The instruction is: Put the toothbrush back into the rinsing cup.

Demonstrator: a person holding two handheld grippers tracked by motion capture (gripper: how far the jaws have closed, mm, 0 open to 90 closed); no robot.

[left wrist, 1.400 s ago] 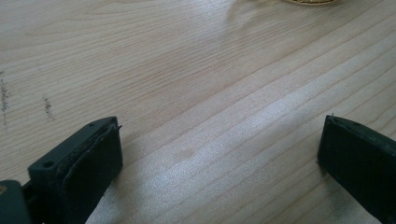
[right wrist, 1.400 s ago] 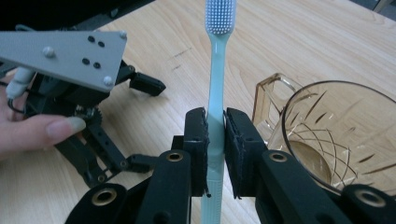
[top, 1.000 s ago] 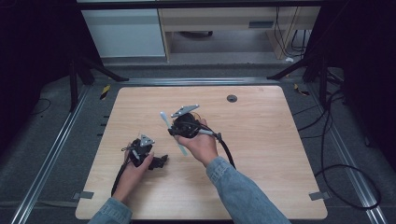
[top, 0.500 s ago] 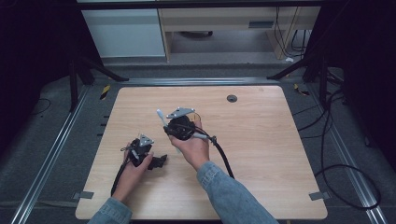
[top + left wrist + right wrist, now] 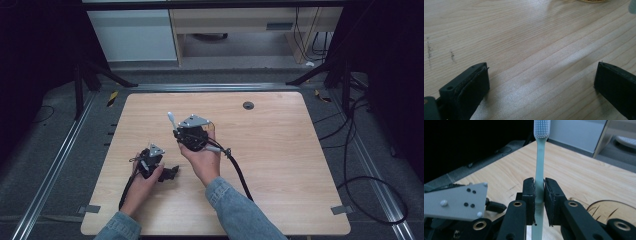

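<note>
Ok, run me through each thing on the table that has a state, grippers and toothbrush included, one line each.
Right gripper: shut on the toothbrush handle, raised above the table.
Toothbrush: clamped, sticking out past the jaws, bristle head at the far end.
Left gripper: open, nothing between its jaws, low over the table.

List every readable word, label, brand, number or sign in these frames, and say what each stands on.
None can be read: the toothbrush shut in the right claw bears no visible print.
The grey plate on the left claw shows holes and screws, no lettering.
The wooden table carries no label.
</note>
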